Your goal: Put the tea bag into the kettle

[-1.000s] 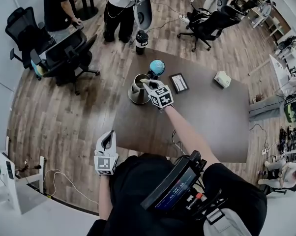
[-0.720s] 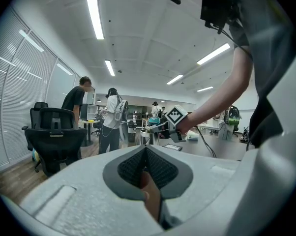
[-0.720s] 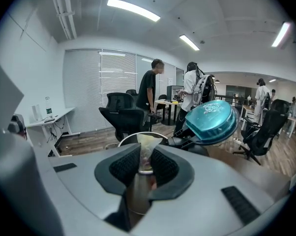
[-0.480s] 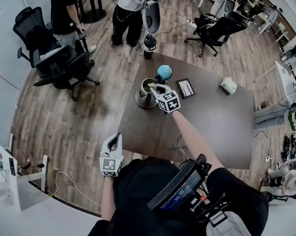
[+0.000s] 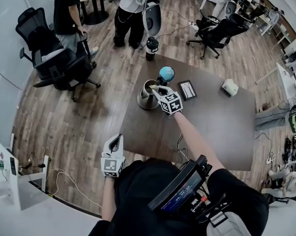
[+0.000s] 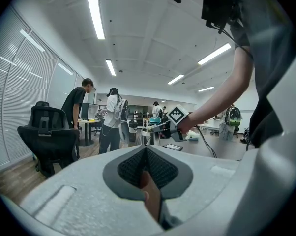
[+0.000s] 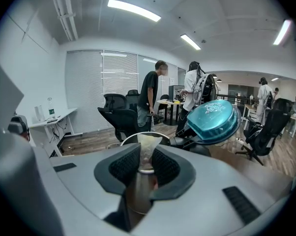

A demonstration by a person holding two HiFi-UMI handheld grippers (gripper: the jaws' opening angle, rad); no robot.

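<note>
Your right gripper (image 5: 153, 88) is over the open kettle (image 5: 146, 98), at the far-left corner of the table (image 5: 212, 127). The tea bag (image 7: 149, 149) stands between its pads, in line with the kettle's mouth. Jaws narrow, easing apart. The teal lid (image 7: 213, 121) is flipped up behind. Your left gripper (image 5: 115, 139) hangs off the table's near edge, jaws pressed together, nothing in them.

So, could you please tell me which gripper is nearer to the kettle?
Right. The right gripper hangs at the open mouth of the kettle, jaws opening with the tea bag between them; the left gripper is off the near edge of the table, well short of it.
</note>
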